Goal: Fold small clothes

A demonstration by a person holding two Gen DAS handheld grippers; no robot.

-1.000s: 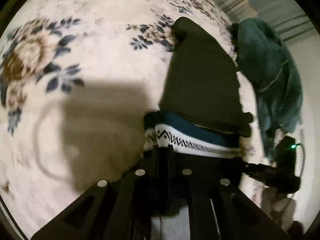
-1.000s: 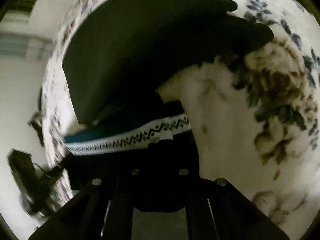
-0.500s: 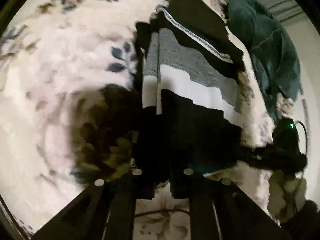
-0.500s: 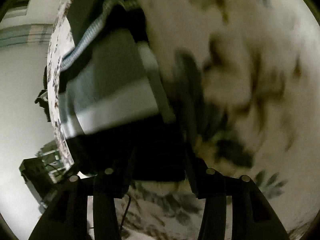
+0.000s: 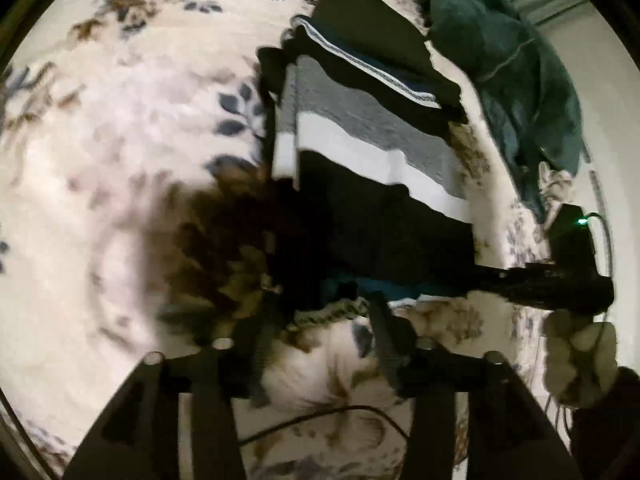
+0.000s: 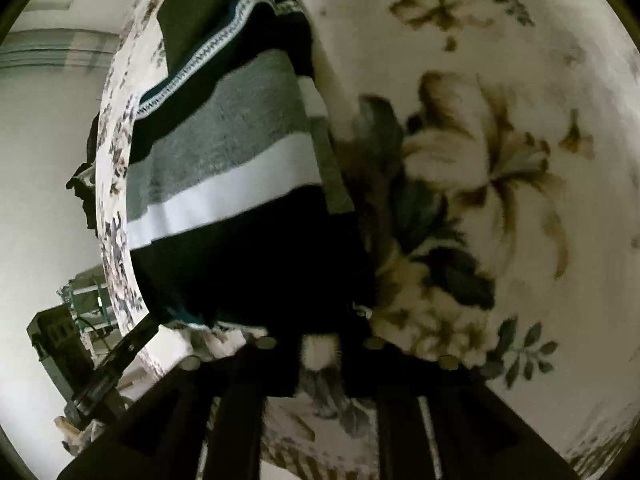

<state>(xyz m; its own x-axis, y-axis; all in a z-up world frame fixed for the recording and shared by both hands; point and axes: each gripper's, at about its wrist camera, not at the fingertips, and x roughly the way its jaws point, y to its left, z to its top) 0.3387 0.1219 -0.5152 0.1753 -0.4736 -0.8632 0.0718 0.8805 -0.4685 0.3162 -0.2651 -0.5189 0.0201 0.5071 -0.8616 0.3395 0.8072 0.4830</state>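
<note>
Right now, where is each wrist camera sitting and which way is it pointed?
Left wrist: rides the left tongs, low over the floral blanket, facing the striped sweater; its open fingers frame the near hem, the teal garment lying beyond.
Right wrist: rides the right tongs, at the same hem, fingers open.
Shared: sweater, blanket; the right tongs show in the left view.

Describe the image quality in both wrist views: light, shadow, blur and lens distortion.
Left wrist view: dim warm light; a heavy shadow falls on the cream floral blanket left of the black, white and grey striped knit garment; the flower print is motion-smeared; the fisheye curves the bed edge.
Right wrist view: the striped garment is fairly sharp, the floral print blurred, the pale wall bright.
</note>
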